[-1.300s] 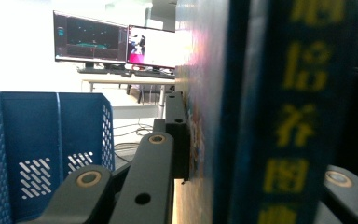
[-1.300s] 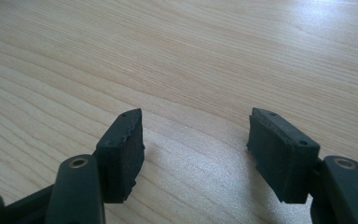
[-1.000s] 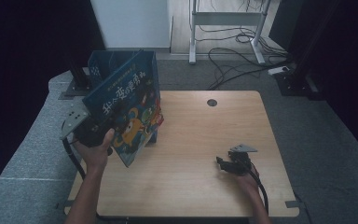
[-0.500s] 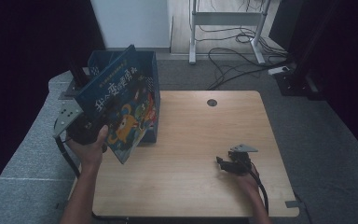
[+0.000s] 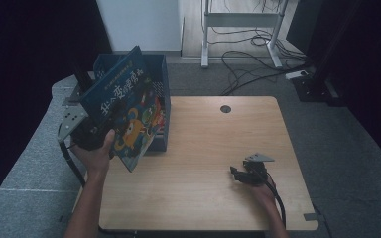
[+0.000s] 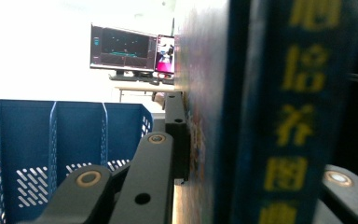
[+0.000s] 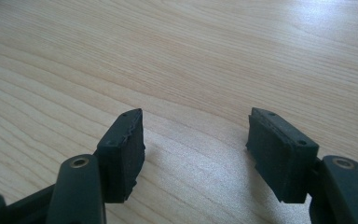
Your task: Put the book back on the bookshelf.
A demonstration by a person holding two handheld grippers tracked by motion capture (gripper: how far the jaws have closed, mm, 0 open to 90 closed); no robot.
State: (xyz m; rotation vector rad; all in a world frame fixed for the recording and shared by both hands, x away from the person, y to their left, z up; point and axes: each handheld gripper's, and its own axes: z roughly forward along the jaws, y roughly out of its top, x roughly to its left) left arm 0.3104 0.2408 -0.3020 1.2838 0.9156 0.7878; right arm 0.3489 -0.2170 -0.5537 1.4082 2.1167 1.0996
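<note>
A dark blue picture book (image 5: 127, 113) with a bright cartoon cover is held tilted above the table's left edge, in front of a blue perforated basket (image 5: 161, 74). My left gripper (image 5: 95, 137) is shut on the book's lower corner; in the left gripper view the book's spine (image 6: 289, 112) with yellow characters stands between the jaws, and the blue basket (image 6: 37, 149) lies behind. My right gripper (image 5: 239, 174) rests low over the wooden table (image 5: 213, 144) at the right front. In the right gripper view its pads (image 7: 123, 154) stand wide apart with nothing between them.
Other books stand inside the basket (image 5: 159, 116). A round cable hole (image 5: 225, 109) sits near the table's far edge. A metal desk frame (image 5: 238, 20) and cables lie on the floor behind. Monitors (image 6: 123, 49) show far off in the left gripper view.
My left gripper has carried the book left and slightly back, closer to the basket's front. The right gripper has stayed in place.
</note>
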